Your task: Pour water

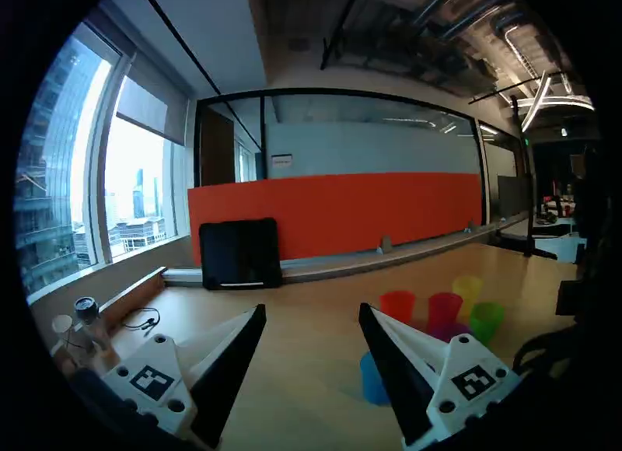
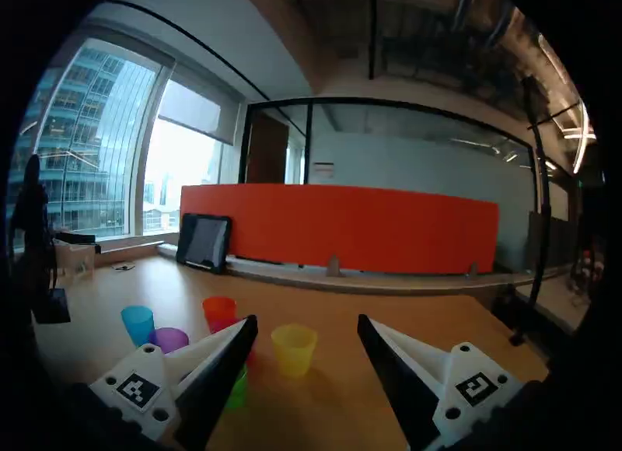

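Over the wooden table (image 1: 311, 373), left gripper (image 1: 312, 306) sits spread wide, gripping nothing; right gripper (image 2: 307, 319) same, yellow cup (image 2: 294, 348) ahead, untouched.

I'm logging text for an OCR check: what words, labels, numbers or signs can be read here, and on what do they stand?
No text can be read.
Small white sign on the far wall: coloured marks, too blurred to read.
Square markers on the left gripper: black-and-white patterns, no letters or numbers.
Tablet: dark screen, nothing legible.
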The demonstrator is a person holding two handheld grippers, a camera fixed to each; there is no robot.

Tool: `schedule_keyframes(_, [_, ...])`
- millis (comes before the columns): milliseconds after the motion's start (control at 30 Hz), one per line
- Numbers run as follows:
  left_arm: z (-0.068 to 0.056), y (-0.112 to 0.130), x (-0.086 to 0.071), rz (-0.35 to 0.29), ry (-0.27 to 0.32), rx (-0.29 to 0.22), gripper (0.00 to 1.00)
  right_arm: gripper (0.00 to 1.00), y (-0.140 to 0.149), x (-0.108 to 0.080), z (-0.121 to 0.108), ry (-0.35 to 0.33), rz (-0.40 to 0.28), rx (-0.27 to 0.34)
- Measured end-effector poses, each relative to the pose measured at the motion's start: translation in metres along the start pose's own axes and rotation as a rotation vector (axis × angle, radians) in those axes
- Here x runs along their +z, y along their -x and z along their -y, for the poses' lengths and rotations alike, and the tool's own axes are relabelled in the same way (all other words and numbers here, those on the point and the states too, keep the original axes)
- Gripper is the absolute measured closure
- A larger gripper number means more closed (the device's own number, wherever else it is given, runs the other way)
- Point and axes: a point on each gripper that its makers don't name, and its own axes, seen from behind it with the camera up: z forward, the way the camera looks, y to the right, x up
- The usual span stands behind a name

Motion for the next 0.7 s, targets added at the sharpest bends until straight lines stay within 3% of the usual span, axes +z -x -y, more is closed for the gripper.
schedule_keyframes(400, [0.018, -0.01, -0.007, -0.059, -0.105, -0.029, 0.12, 0.0, -0.022, -0.009, -0.031, 0.139, -0.098, 0.066])
schedule_keyframes(700, [0.024, -0.012, -0.012, -0.095, -0.154, 0.001, 0.12, 0.01, -0.029, -0.015, -0.037, 0.148, -0.111, 0.072])
